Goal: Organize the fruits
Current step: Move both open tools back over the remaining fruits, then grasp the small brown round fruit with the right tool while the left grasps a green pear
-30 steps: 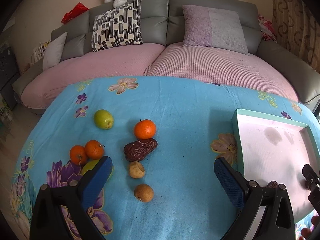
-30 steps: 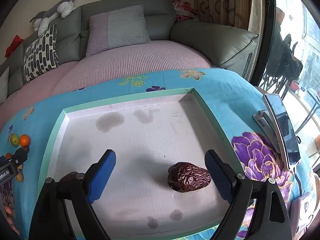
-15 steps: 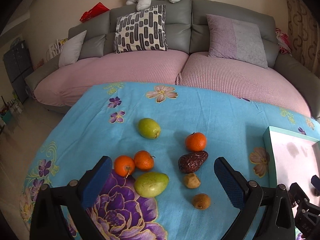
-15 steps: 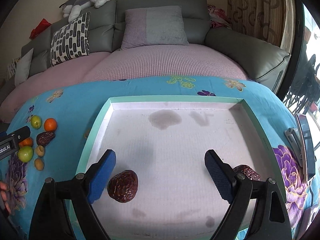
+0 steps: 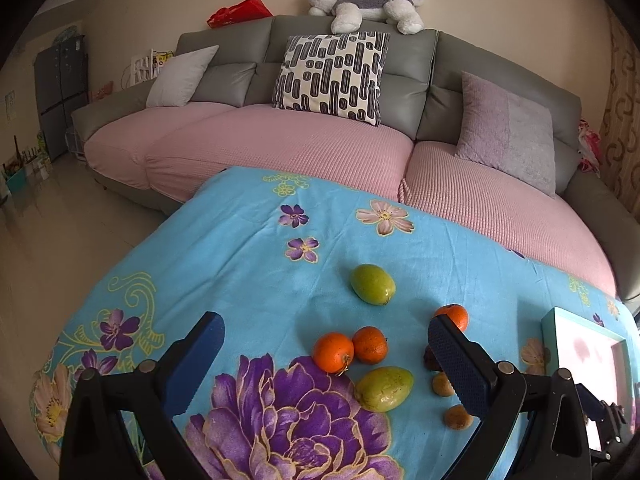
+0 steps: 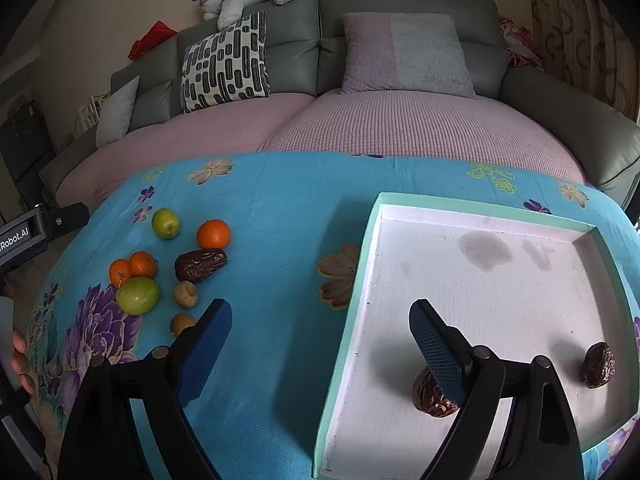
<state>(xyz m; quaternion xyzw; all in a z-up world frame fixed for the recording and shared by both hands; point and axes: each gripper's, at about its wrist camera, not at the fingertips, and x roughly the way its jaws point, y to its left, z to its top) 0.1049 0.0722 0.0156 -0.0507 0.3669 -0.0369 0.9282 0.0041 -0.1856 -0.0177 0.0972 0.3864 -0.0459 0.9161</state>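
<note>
The left gripper is held with its blue-padded jaws spread wide and nothing between them, above the floral turquoise tablecloth. Two small oranges touch each other just ahead of it; a yellow-green mango lies at five o'clock of them, and a round green fruit at one o'clock. Bare cloth is seen from nine to twelve o'clock up to the table's rounded edge.

The right gripper is likewise spread and empty, straddling the left rim of the mint-edged white shallow tray. Two wrinkled brown dates lie inside near the tray's near edge, well apart; a third date is left on the cloth at ten o'clock.
</note>
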